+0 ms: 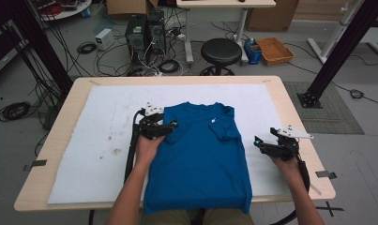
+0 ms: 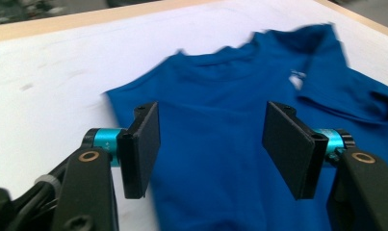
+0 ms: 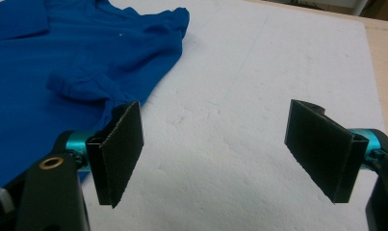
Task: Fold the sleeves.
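A blue T-shirt (image 1: 200,150) lies flat on a white sheet (image 1: 107,117), collar away from me, hem hanging over the table's near edge. Its right sleeve (image 1: 224,129) is folded inward, and a small white mark (image 1: 214,120) sits on the chest. My left gripper (image 1: 169,126) hovers over the shirt's left shoulder edge; in the left gripper view it (image 2: 211,132) stands open above the shirt (image 2: 220,96) with nothing between its jaws. My right gripper (image 1: 258,143) is right of the shirt, open (image 3: 215,144) over bare sheet (image 3: 259,72), the shirt (image 3: 61,57) to its left.
The sheet covers most of a wooden table (image 1: 290,108) and has brown stains (image 1: 115,151) at the left. Beyond the far edge are a black stool (image 1: 221,51), computer towers (image 1: 144,30), cables and a cardboard tray (image 1: 274,50). A black frame post (image 1: 339,47) rises at right.
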Demonstrator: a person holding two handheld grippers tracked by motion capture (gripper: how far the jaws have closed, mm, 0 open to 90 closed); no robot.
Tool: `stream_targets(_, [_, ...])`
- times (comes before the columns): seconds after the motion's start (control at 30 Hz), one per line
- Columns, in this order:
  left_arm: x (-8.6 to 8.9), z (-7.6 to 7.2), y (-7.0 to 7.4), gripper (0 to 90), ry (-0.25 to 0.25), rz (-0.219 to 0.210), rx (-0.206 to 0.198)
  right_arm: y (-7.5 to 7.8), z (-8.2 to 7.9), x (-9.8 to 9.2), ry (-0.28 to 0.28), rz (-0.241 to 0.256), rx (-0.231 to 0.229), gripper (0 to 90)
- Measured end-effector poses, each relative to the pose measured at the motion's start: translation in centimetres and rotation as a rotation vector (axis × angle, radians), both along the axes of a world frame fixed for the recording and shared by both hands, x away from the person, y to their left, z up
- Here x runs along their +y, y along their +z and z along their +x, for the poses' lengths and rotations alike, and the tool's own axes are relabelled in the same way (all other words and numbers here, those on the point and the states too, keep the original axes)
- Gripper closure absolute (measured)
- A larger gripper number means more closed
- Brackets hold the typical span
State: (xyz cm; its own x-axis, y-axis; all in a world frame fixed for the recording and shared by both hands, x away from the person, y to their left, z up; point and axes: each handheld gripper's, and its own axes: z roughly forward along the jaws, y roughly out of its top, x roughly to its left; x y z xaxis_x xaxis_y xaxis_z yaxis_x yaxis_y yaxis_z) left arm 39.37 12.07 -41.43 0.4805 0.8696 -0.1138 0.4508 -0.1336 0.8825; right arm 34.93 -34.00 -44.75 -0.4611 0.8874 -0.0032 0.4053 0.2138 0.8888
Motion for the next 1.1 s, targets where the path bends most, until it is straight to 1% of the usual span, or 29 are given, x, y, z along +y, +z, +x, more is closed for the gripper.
stream_targets(0.03, [0.0, 0.0, 0.0, 36.9, 0.0, 0.0, 0.0, 0.0, 0.0, 0.0, -0.003, 0.002, 0.0, 20.9])
stream_targets(0.07, [1.5, -0.9, -0.2, 35.2, 0.036, -0.006, -0.016, 0.0, 0.0, -0.1, -0.004, 0.003, -0.002, 20.9])
stream_targets(0.13, [3.2, -1.8, -0.6, 32.9, 0.062, -0.019, -0.024, 0.0, 0.1, -0.2, 0.003, 0.01, 0.006, 20.9])
stream_targets(0.17, [3.2, -1.8, -0.6, 30.6, 0.062, -0.019, -0.024, 0.0, 0.1, -0.1, 0.0, 0.01, 0.012, 20.9])
stream_targets(0.2, [4.8, -2.6, -1.0, 28.1, 0.093, -0.031, -0.04, 0.0, 0.2, -0.1, -0.002, 0.008, 0.016, 20.9])
stream_targets(0.23, [4.8, -2.6, -1.0, 27.3, 0.093, -0.031, -0.04, 0.0, 0.2, -0.1, -0.002, 0.008, 0.016, 20.9])
stream_targets(0.27, [6.5, -3.3, -1.4, 27.3, 0.107, -0.069, -0.054, 0.1, 0.2, -0.1, -0.006, 0.009, 0.028, 20.9])
stream_targets(0.3, [7.1, -3.6, -1.6, 27.3, 0.114, -0.084, -0.062, 0.1, 0.3, -0.1, -0.002, 0.017, 0.032, 20.9])
stream_targets(0.33, [7.6, -3.7, -1.8, 27.3, 0.118, -0.091, -0.068, 0.2, 0.3, -0.1, -0.002, 0.034, 0.044, 20.9])
stream_targets(0.37, [7.6, -3.7, -1.8, 27.2, 0.118, -0.091, -0.068, 0.4, 0.5, 0.1, -0.003, 0.058, 0.046, 20.9])
stream_targets(0.4, [8.4, -3.9, -2.1, 27.3, 0.108, -0.114, -0.08, 0.7, 0.6, 0.3, 0.001, 0.089, 0.043, 20.9])
stream_targets(0.43, [8.4, -3.9, -2.1, 27.3, 0.108, -0.114, -0.08, 0.9, 0.8, 0.8, 0.009, 0.105, 0.044, 20.9])
stream_targets(0.5, [9.0, -4.2, -2.7, 27.3, 0.082, -0.144, -0.1, 1.3, 1.3, 2.1, 0.016, 0.103, 0.058, 21.7])
stream_targets(0.53, [9.1, -4.3, -2.9, 27.3, 0.077, -0.153, -0.099, 1.5, 1.7, 2.9, 0.021, 0.097, 0.071, 26.8])
stream_targets(0.57, [9.2, -4.2, -3.0, 27.3, 0.07, -0.157, -0.095, 1.5, 2.2, 3.8, 0.021, 0.084, 0.082, 32.7])
stream_targets(0.6, [9.3, -4.2, -3.0, 27.3, 0.065, -0.166, -0.098, 1.6, 2.8, 4.9, 0.013, 0.067, 0.102, 35.4])
stream_targets(0.63, [9.3, -4.2, -3.0, 27.5, 0.065, -0.166, -0.098, 1.6, 2.8, 4.9, 0.013, 0.067, 0.102, 35.4])
stream_targets(0.67, [9.4, -4.2, -2.8, 27.5, 0.065, -0.189, -0.114, 1.5, 4.1, 6.9, -0.002, 0.018, 0.144, 43.9])
stream_targets(0.7, [9.4, -4.2, -2.8, 27.5, 0.065, -0.189, -0.114, 1.5, 4.1, 6.9, -0.002, 0.018, 0.144, 43.9])
stream_targets(0.73, [9.4, -4.3, -2.8, 27.5, 0.06, -0.196, -0.117, 1.4, 4.8, 7.9, 0.005, 0.002, 0.159, 47.5])
stream_targets(0.77, [9.5, -4.3, -2.8, 27.5, 0.056, -0.191, -0.12, 1.2, 6.0, 9.8, 0.003, -0.029, 0.203, 55.4])
stream_targets(0.8, [9.5, -4.3, -2.8, 27.5, 0.05, -0.189, -0.122, 1.2, 6.5, 10.6, -0.006, -0.048, 0.209, 58.3])
stream_targets(0.83, [9.6, -4.4, -2.8, 27.5, 0.052, -0.193, -0.122, 1.2, 6.5, 10.6, -0.006, -0.048, 0.209, 58.3])
stream_targets(0.87, [9.7, -4.4, -2.8, 27.5, 0.06, -0.188, -0.119, 1.0, 7.5, 12.3, -0.019, -0.094, 0.24, 63.5])
stream_targets(0.93, [9.8, -4.4, -2.9, 27.5, 0.066, -0.188, -0.111, 0.8, 8.0, 13.3, -0.013, -0.149, 0.244, 67.1])
stream_targets(0.97, [9.8, -4.4, -2.9, 27.5, 0.066, -0.188, -0.111, 0.8, 8.0, 13.3, -0.013, -0.149, 0.244, 67.1])
stream_targets(1.0, [9.9, -4.4, -3.0, 27.5, 0.067, -0.187, -0.107, 0.5, 8.6, 14.1, -0.003, -0.182, 0.26, 73.7])
stream_targets(1.03, [10.0, -4.5, -3.0, 27.5, 0.068, -0.184, -0.107, 0.5, 8.6, 14.1, -0.003, -0.182, 0.26, 73.7])
stream_targets(1.1, [10.1, -4.6, -3.1, 27.5, 0.073, -0.182, -0.103, 0.5, 8.8, 14.6, 0.002, -0.209, 0.254, 78.9])
